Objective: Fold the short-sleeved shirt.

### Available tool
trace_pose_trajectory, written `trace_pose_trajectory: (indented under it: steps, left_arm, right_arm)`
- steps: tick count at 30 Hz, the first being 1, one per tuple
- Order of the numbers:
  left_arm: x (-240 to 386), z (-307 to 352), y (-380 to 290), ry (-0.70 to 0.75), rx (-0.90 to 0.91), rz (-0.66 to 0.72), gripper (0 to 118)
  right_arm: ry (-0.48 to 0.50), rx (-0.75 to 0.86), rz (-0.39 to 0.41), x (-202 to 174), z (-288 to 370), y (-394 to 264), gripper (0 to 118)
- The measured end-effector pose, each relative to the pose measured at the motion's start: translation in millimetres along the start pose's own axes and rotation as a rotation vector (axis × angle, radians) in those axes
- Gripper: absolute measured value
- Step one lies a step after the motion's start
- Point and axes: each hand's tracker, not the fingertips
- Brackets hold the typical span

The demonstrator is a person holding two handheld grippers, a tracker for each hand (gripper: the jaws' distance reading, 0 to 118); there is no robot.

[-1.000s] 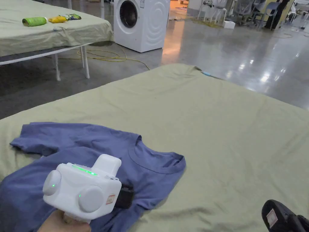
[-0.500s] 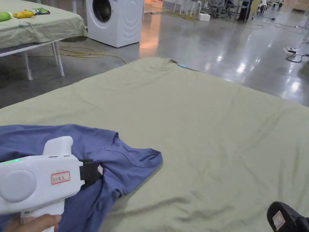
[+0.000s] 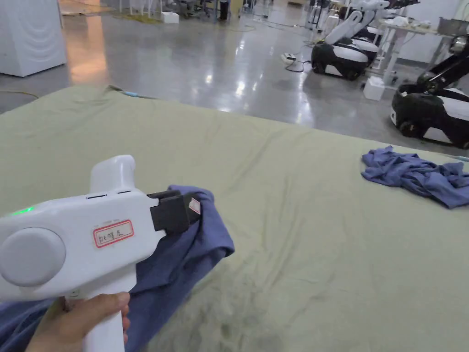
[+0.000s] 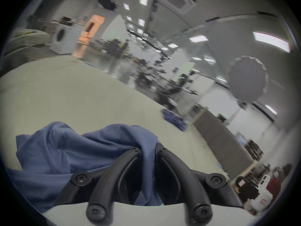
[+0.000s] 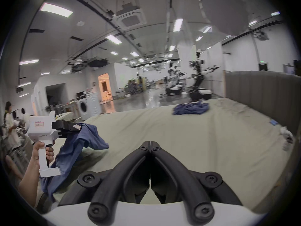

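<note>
A blue short-sleeved shirt (image 3: 201,256) hangs from my left gripper (image 3: 198,208), which is shut on a bunched fold of it and holds that part up off the green table cover (image 3: 320,238). In the left gripper view both jaws pinch the blue cloth (image 4: 65,151) between their tips, at the left gripper (image 4: 148,150). The right gripper view shows the left gripper (image 5: 78,127) off to the left, with the shirt (image 5: 76,148) draping down to the table. My right gripper (image 5: 150,144) is shut, with nothing between its jaws, low over bare table.
A second blue garment (image 3: 412,174) lies crumpled at the table's far right. Black-and-white robots (image 3: 430,110) stand on the shiny floor beyond it. A washing machine (image 3: 27,36) stands far left. A grey partition (image 5: 260,95) borders the table's right side.
The head camera has swung to the right. The left gripper has raised the bunched shirt off the table and carried it rightward; the shirt lay flatter before.
</note>
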Motion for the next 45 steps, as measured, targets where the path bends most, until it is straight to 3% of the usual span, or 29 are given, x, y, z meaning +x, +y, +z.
trace_pose_trajectory:
  steps: [5, 9, 16, 19, 23, 24, 26, 27, 29, 31, 32, 34, 35, 37, 39, 45]
  left_arm:
    - [101.3, -52.0, -40.0, -0.343, -0.098, -0.083, 14]
    - [163.1, -82.2, -88.1, -0.434, -0.257, -0.171, 14]
    - [208.6, -115.7, -210.5, -0.426, -0.614, -0.331, 14]
    - [207.2, -120.4, -241.4, -0.383, -0.676, -0.396, 14]
    - [191.5, -129.1, -249.0, -0.355, -0.73, -0.353, 15]
    - [189.0, -125.4, -244.3, -0.355, -0.731, -0.336, 32]
    - [184.0, -104.9, -229.8, -0.357, -0.722, -0.328, 96]
    - [180.8, -92.7, -222.8, -0.358, -0.712, -0.332, 103]
    - [169.1, -50.1, -199.3, -0.317, -0.58, -0.369, 103]
    - [154.7, -9.1, -179.8, -0.239, -0.442, -0.41, 98]
    - [145.7, 10.3, -171.9, -0.167, -0.383, -0.43, 86]
    - [128.6, 38.0, -161.6, 0.007, -0.32, -0.433, 12]
    - [116.9, 49.3, -157.9, 0.112, -0.285, -0.402, 1]
    - [90.7, 65.4, -155.9, 0.273, -0.254, -0.32, 1]
    - [68.6, 75.7, -151.5, 0.32, -0.273, -0.307, 0]
    - [-8.3, 73.3, -97.3, 0.287, -0.196, -0.053, 0]
  right_arm:
    - [-0.191, 0.058, 0.003, 46.6, 46.5, 8.4, 2]
    - [-0.263, 0.078, -0.026, 72.4, 67.3, 6.3, 2]
    - [-0.28, 0.035, -0.084, 96.5, 70.7, -9.7, 2]
    - [-0.266, -0.004, -0.085, 97.7, 63.4, -16.8, 2]
    - [-0.231, -0.039, -0.093, 92.0, 51.6, -23.3, 2]
    - [-0.222, -0.042, -0.095, 89.0, 49.5, -23.8, 2]
    - [-0.193, -0.054, -0.089, 84.4, 43.8, -24.0, 2]
    - [-0.185, -0.054, -0.084, 81.9, 41.5, -24.1, 2]
    - [-0.153, -0.057, -0.072, 75.7, 36.3, -24.5, 2]
    - [-0.117, -0.065, -0.077, 69.7, 29.5, -25.0, 2]
    - [-0.095, -0.068, -0.085, 65.5, 26.7, -26.0, 2]
    - [-0.057, -0.08, -0.102, 57.5, 20.5, -28.5, 2]
    - [-0.038, -0.086, -0.106, 53.0, 18.1, -30.2, 2]
    - [-0.008, -0.099, -0.098, 42.8, 15.1, -33.4, 2]
    - [0.016, -0.118, -0.076, 34.7, 11.6, -35.5, 2]
    - [0.037, -0.151, -0.038, 24.5, -4.0, -36.1, 2]
